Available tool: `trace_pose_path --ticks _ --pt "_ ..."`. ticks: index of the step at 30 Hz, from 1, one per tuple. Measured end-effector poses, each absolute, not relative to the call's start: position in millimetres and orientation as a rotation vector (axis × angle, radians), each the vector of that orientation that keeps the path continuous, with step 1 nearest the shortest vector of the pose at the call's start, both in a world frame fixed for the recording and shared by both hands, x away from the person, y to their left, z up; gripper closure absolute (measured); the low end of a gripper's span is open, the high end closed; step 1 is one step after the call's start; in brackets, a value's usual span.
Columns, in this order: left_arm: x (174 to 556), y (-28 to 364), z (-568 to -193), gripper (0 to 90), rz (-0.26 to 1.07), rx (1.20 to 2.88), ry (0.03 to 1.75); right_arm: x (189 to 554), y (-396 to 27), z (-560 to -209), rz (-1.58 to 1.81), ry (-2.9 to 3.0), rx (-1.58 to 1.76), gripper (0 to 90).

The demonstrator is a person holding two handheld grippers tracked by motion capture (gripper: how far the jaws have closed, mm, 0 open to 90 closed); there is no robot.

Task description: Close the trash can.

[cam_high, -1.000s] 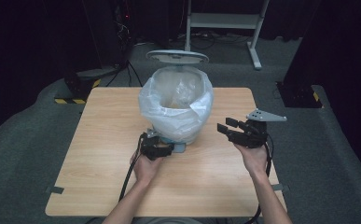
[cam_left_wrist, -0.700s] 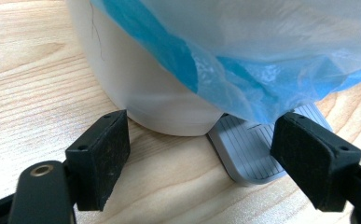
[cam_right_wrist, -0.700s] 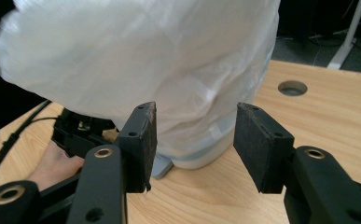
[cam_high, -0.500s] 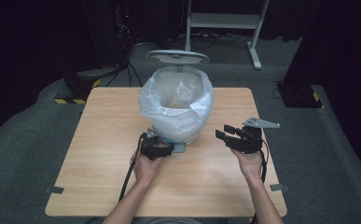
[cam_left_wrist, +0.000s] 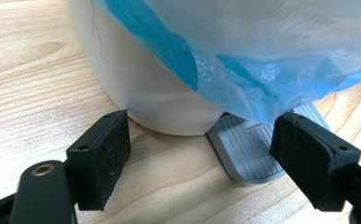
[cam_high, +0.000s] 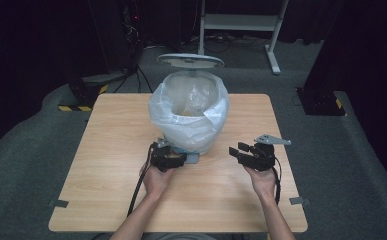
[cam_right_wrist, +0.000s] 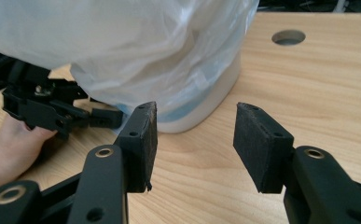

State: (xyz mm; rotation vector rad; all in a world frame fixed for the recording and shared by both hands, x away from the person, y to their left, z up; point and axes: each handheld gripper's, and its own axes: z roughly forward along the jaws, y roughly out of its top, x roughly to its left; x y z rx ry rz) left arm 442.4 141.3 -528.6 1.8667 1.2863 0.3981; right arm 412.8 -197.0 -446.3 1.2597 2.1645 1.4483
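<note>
White pedal bin (cam_high: 188, 142) with bag (cam_high: 191, 117) stood mid-worktop toward the far edge, lid (cam_high: 191, 61) raised, left gripper (cam_high: 173, 159) spread wide at its grey pedal (cam_left_wrist: 253, 154), right gripper (cam_high: 243, 151) unclenched, empty, lower and nearer than before.

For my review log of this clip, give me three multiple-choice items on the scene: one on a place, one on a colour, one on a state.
1. Where is the bin's pedal?
A. between the left gripper's jaws
B. under the right gripper
C. behind the bin

2. What colour is the pedal?
A. red
B. grey
C. yellow

3. How does the bin's lid stand?
A. shut
B. raised open
C. lying on the table

Answers:
1 A, the left gripper view shows it between that gripper's jaws.
2 B, ribbed grey plate.
3 B, it stands up behind the bag-lined bin.
</note>
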Motion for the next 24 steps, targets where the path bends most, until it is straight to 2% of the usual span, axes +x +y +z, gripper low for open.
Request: trace_pose_path --ticks 24 --pt "442 141 -529 20.3 0.39 1.858 1.287 424 -186 -512 1.152 2.218 1.367 48.2"
